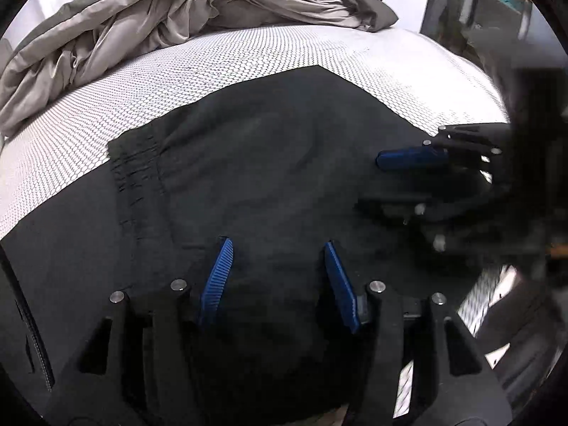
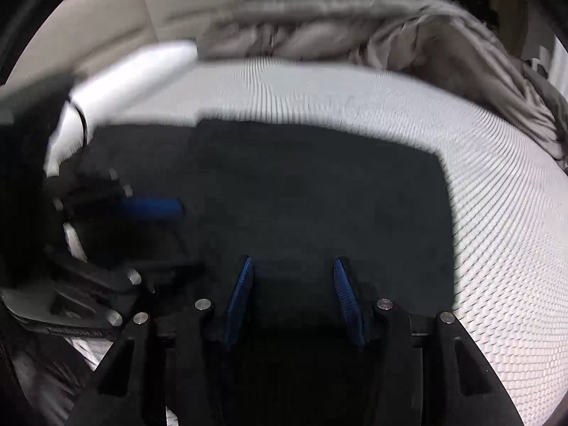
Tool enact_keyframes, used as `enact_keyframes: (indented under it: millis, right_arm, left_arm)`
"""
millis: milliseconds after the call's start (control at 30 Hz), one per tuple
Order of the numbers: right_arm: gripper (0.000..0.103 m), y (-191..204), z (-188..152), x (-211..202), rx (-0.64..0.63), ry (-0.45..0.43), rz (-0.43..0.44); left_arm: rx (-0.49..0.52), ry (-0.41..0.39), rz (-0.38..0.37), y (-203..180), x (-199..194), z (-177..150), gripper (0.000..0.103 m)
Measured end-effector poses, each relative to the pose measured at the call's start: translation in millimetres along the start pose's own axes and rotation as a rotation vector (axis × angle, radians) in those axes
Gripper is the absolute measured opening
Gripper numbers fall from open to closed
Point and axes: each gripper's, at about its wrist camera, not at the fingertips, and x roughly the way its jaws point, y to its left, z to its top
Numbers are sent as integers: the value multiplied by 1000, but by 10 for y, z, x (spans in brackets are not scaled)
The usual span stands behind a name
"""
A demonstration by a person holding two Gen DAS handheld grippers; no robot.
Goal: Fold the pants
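Black pants (image 1: 266, 149) lie flat on a white honeycomb-patterned mattress (image 1: 248, 49), with the gathered waistband (image 1: 136, 167) to the left. My left gripper (image 1: 277, 241) hovers over the near part of the cloth, its blue pads apart and pressing on nothing I can see. My right gripper (image 1: 376, 183) reaches in from the right over the same pants. In the right wrist view the pants (image 2: 301, 184) spread ahead, the right gripper (image 2: 293, 259) is open above them, and the left gripper (image 2: 191, 238) comes in from the left. Dark cloth fills the gap between each pair of fingers.
A crumpled grey-beige duvet (image 1: 159, 10) is heaped at the far side of the mattress (image 2: 355, 99), also seen as the duvet (image 2: 355, 28). A blurred white shape (image 2: 124, 78) sits above the left gripper. Bare mattress runs to the right of the pants.
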Motion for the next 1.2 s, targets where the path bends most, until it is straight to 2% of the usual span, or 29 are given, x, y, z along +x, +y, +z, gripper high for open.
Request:
enact_keyframes:
  millis: [67,100,167,233,300,367,400,433,533,567,633,700,767,833,900,933,1000,1033,1100,1167,1200]
  right_arm:
    - [48,-63,-126,-7,-40,-9,-43]
    - [48,-240,-207,-59,-17,-6,-49]
    - [48,-517,-335,-192,39,1,-96]
    - [50,-743,-445,-294,71,0,-154]
    - [50,-753,-462,-464,77,-7,-122]
    - [50,-657,-419,-674,37,-70,-115]
    - [51,-534,-395,-792,13,-112,-88]
    - [52,-441,-365,-791,14,-116,-62]
    - [52,-121,-361,-546,-8,-58,46]
    - [52,-26,-410,-380,-64,-5,46]
    - [52,-44,-512,-297,-131,4,25]
    - [52,-269,-554,-395,-97,5,42]
    - [52,-543,-609,-473,-46,19,16]
    - [54,-901,-693,-540,22,72,-25]
    - [54,-1130,-710,-666,98,45,57]
    - [54,-1240,-682,-743,147,-4,97]
    - [54,-1391,-618,-759,243,-60,159]
    - [54,-1481,-576,-671,308,-65,211]
    - [53,-1588,-535,-434,405,-32,253]
    - [37,-1668,-506,-183,497,-11,313]
    - [22,-1705,-466,-66,532,-18,347]
  left_arm:
    - [-7,0,-42,134,-127,-109,51]
    - [-12,0,-60,189,-179,-147,51]
    - [-32,0,-37,301,-316,-235,51]
    - [-65,-45,-32,368,-458,-239,51]
    - [-61,-98,-60,299,-595,-201,51]
    - [0,-124,-74,80,-636,-161,51]
    - [26,-119,-80,-20,-602,-141,51]
    - [44,-102,-88,-117,-536,-129,51]
    - [103,33,-68,-264,-210,-202,51]
    - [121,62,-78,-257,-155,-271,51]
    - [127,47,-97,-166,-240,-340,52]
    - [86,46,-118,31,-396,-425,52]
    - [17,17,-175,262,-576,-475,52]
    - [-41,-34,-163,411,-770,-475,52]
    - [-107,-103,-161,589,-895,-444,52]
    - [-147,-131,-150,671,-948,-413,53]
    - [-237,-176,-100,822,-985,-355,55]
    - [-291,-187,-79,909,-975,-340,55]
    - [-359,-188,-61,1054,-920,-298,55]
    - [-409,-186,-42,1176,-863,-273,55]
    - [-426,-184,-30,1215,-845,-280,55]
